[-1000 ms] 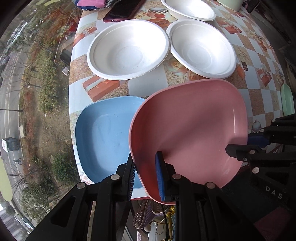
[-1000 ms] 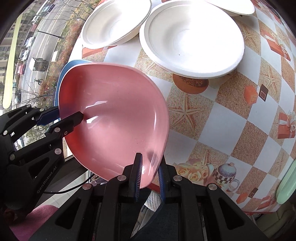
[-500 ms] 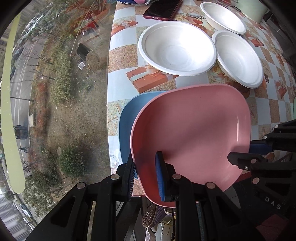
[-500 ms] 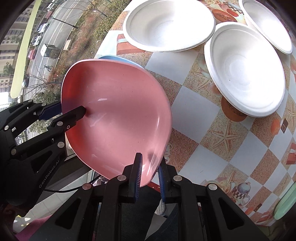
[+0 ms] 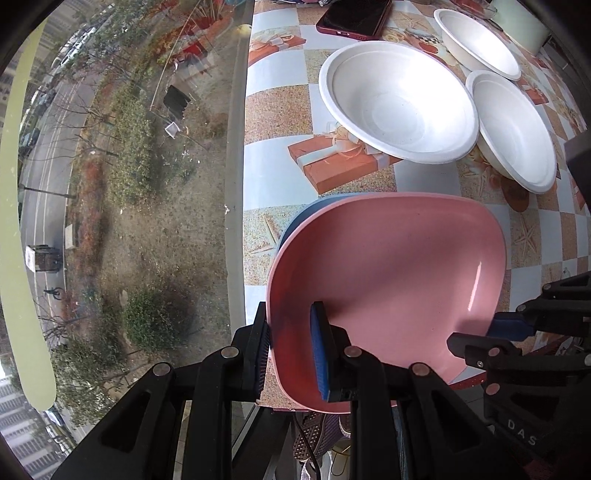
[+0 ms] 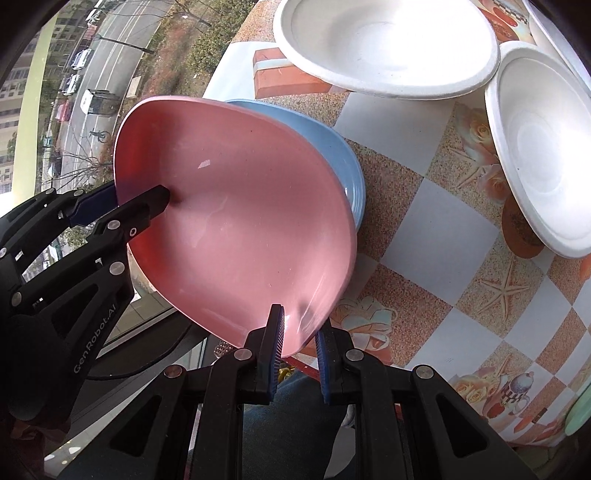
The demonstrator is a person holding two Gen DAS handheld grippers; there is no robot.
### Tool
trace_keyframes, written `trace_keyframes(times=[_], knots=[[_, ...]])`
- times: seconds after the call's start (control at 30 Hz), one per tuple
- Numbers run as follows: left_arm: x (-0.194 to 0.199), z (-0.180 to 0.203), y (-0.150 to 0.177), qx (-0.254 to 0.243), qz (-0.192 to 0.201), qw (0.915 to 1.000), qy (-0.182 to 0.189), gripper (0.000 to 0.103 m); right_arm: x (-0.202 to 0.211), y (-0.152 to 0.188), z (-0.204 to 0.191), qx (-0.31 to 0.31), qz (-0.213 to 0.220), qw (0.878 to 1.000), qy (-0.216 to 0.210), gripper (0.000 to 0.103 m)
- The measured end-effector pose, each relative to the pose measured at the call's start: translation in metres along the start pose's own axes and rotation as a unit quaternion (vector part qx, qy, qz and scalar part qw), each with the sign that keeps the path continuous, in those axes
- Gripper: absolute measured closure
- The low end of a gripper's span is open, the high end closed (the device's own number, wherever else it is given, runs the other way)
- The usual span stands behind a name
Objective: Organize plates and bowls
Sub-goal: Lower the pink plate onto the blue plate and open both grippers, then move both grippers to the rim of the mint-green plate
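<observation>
Two grippers are holding one pink plate (image 5: 391,280) between them, and you are carrying it tilted above the blue plate (image 6: 332,147). Your left gripper (image 5: 291,350) is biting the plate's near rim: one jaw is sitting under the rim, the other is pressing on the inner face, so those jaws are clenched on the pink plate. Your right gripper (image 6: 297,339) is doing the same on the neighbouring edge, with its jaws closed over the rim from both sides. In the left wrist view the right gripper (image 5: 491,332) is showing at the right side of the plate; in the right wrist view the left gripper (image 6: 140,203) is reaching in from the left.

The blue plate is lying flat on the tabletop (image 5: 273,110) near its corner, and the pink plate is covering most of it, so only a blue sliver (image 5: 314,210) is peeking out on the far side. Whether the two plates are touching, I cannot tell.

Three white bowls are sitting farther back on the checked cloth: a big one (image 5: 399,107) just beyond the blue plate, a second (image 5: 513,129) overlapping its right rim, and a third (image 5: 476,40) behind them. A dark red phone (image 5: 354,18) is lying at the far edge. A pale green rim (image 6: 580,410) is showing at the lower right in the right wrist view.
</observation>
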State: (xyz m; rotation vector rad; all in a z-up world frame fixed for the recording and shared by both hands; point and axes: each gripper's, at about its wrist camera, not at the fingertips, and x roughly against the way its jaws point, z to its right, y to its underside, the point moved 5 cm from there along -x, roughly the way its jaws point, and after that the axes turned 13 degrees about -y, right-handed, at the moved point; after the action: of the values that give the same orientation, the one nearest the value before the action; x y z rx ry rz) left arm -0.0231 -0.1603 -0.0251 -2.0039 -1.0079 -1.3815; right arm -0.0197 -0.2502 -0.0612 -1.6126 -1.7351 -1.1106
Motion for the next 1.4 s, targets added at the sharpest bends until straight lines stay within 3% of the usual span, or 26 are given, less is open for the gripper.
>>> trace_keyframes(times=[0.23,0.3,0.37,0.4,0.47,0.5,0.53,0.73,0.87,0.97,1.17,1.4], knots=[[0.002,-0.004,-0.003,0.025,-0.001,0.9997,0.008,0.077,0.020,0.007,0.034,-0.010,0.004,1.000,-0.001,0.084],[0.004,-0.004,-0.003,0.035,-0.002,0.9993,0.009,0.065,0.031,0.008,0.042,-0.010,0.007,1.000,-0.004,0.083],[0.006,-0.010,-0.003,0.044,0.008,0.9990,0.004,0.045,0.042,0.011,0.050,-0.006,0.009,1.000,0.000,0.083],[0.009,-0.010,-0.004,0.046,0.014,0.9988,0.003,0.042,0.048,0.014,0.054,-0.003,0.010,1.000,0.002,0.083],[0.013,-0.010,-0.003,0.051,0.021,0.9985,0.004,0.037,0.062,0.021,0.065,0.004,0.013,1.000,0.005,0.061],[0.015,-0.009,-0.003,0.052,0.022,0.9984,0.006,0.036,0.070,0.025,0.071,0.007,0.020,1.000,0.007,0.026],[0.016,-0.009,-0.004,0.053,0.025,0.9983,0.010,0.034,0.080,0.032,0.075,0.014,0.031,0.999,0.009,0.011],[0.034,0.016,-0.009,0.023,0.040,0.9981,0.042,0.028,0.125,0.069,0.119,-0.004,0.042,0.999,0.023,0.011],[0.052,0.050,-0.013,-0.028,0.050,0.9952,0.079,0.027,0.151,0.103,0.176,-0.056,0.041,0.996,0.049,0.011],[0.071,0.081,-0.013,-0.072,0.064,0.9898,0.105,0.027,0.172,0.128,0.214,-0.101,0.055,0.992,0.044,0.011],[0.102,0.133,-0.019,-0.145,0.081,0.9741,0.153,0.025,0.225,0.166,0.281,-0.195,0.105,0.975,0.024,0.011],[0.123,0.169,-0.028,-0.198,0.093,0.9617,0.165,0.025,0.289,0.219,0.359,-0.270,0.150,0.951,0.023,0.011]])
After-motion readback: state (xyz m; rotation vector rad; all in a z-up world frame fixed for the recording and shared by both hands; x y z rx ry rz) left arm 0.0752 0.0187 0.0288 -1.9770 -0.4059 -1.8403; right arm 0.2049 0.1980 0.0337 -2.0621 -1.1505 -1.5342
